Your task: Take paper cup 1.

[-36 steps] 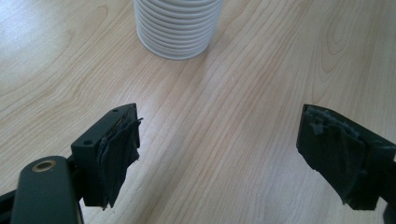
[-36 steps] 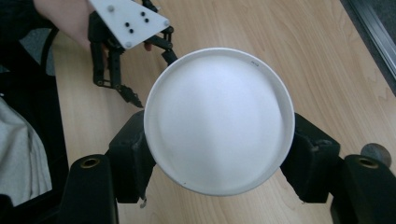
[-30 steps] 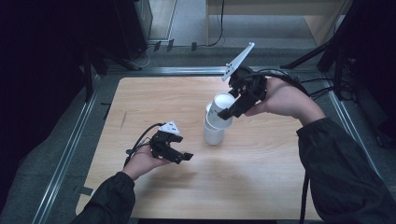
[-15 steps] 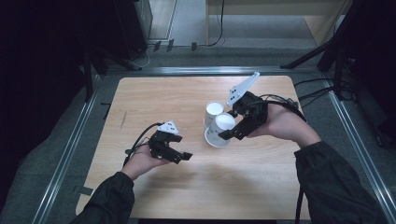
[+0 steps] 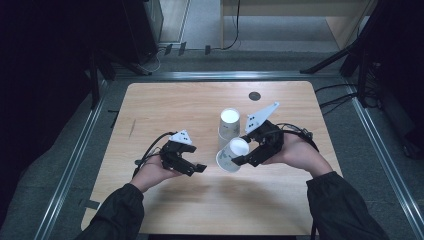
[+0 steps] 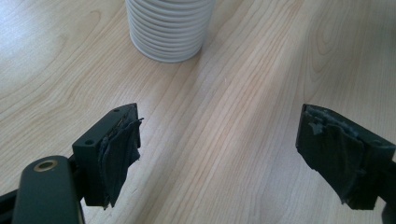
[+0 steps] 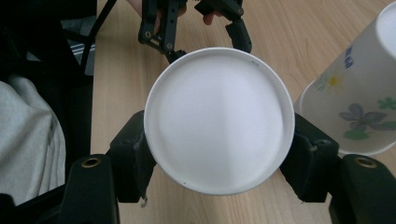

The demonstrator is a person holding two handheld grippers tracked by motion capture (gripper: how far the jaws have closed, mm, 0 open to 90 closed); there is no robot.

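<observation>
Here, nearest the person, two forearms in dark sleeves are seen entering from the bottom of the high view, each hand carrying a set of tongs over a pale wooden worktop (image 5: 165, 105). The left tongs (image 5: 195, 169) are held low above the wood with the jaws spread wide and nothing between them; in the left gripper view the bare grain is seen between the two padded jaws, with the ribbed stack base just ahead. They appear to be kept ready, probably to take the cup being brought over.

A little farther in, the right tongs (image 5: 241, 161) are closed on a single paper cup (image 5: 231, 154), which is gripped by its sides and tilted on its side, its white bottom turned up toward the camera. In the right gripper view the cup's round base (image 7: 219, 119) is clamped between both jaws. It has seemingly been pulled off the stack to separate it.

Just beyond, touching or nearly touching the held cup, a stack of cups (image 5: 229, 127) is stood upside down on the worktop; its flower print shows in the right gripper view.

Counted: two tongs, one held cup, one stack whose number cannot be told.
</observation>
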